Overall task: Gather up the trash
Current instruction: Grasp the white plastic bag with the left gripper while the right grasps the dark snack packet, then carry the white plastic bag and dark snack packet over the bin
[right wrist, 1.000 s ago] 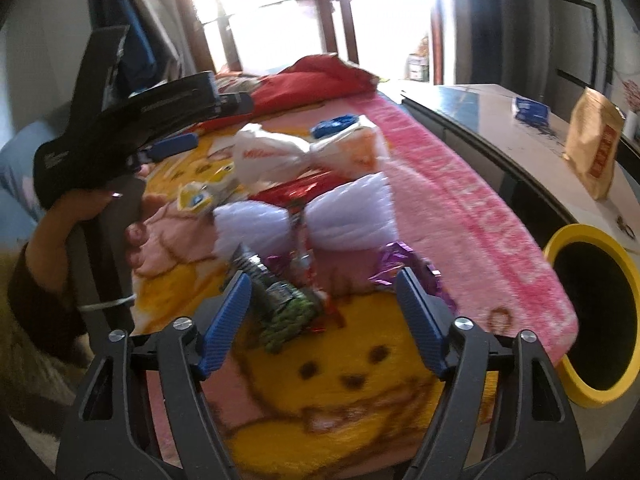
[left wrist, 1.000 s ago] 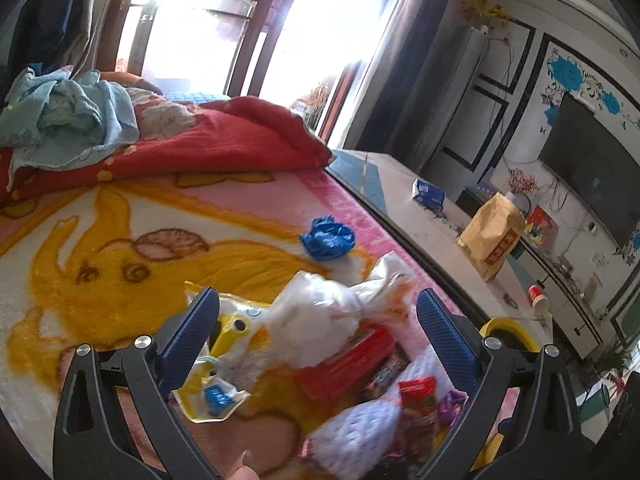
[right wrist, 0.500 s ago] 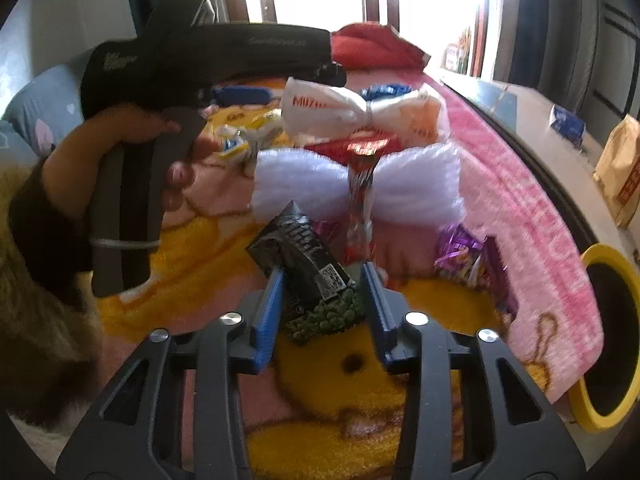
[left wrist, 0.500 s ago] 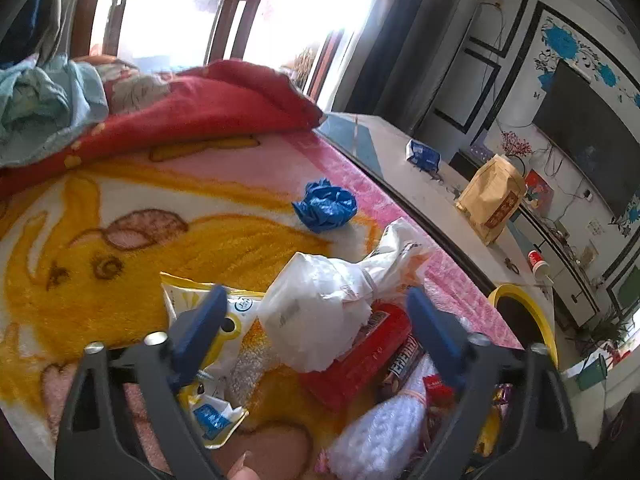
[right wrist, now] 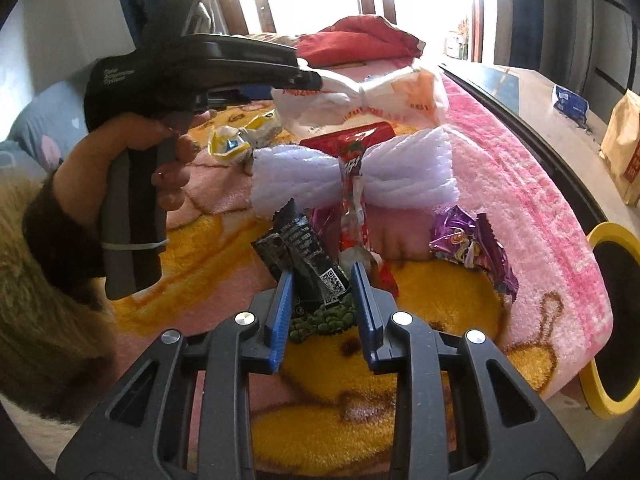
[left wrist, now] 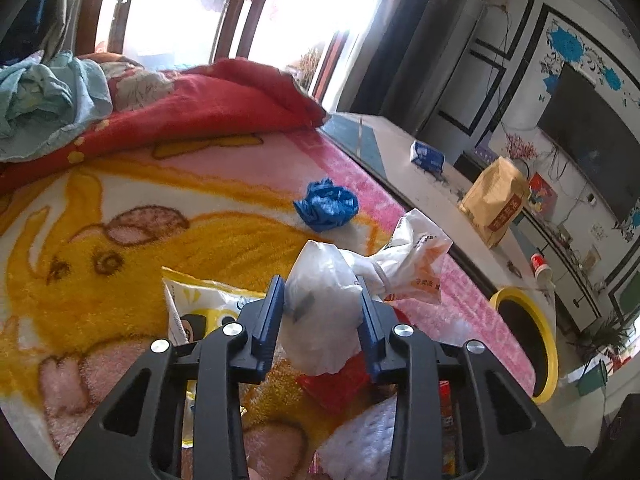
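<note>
Through my left wrist camera, my left gripper [left wrist: 322, 298] has just been closing and now its blue pads squeeze a white bag [left wrist: 324, 308], knotted in the middle, its far half with orange print sticking out to the right past my fingers. Under the bag lie a red wrapper [left wrist: 334, 386] and a yellow packet [left wrist: 200, 304], both on the blanket [left wrist: 120, 240]. A blue wad [left wrist: 327, 205] sits farther off on the blanket, well apart from the pile. A yellow-rimmed bin [left wrist: 528, 344] stands off the blanket's right edge, and a brown sack [left wrist: 494, 206] stands on the table [left wrist: 400, 152] beyond. Through my right wrist camera, my right gripper [right wrist: 321, 294] has likewise just been closing, and its pads pinch a black wrapper [right wrist: 306, 264] with a green pea picture at its near end. Just beyond it a red stick wrapper [right wrist: 352, 208] lies across a white foam net [right wrist: 400, 172], and a purple wrapper [right wrist: 472, 246] lies to the right. My left hand [right wrist: 136, 160] holds the other gripper at upper left, with the white bag hanging from its tip. The bin shows at the right edge.
</note>
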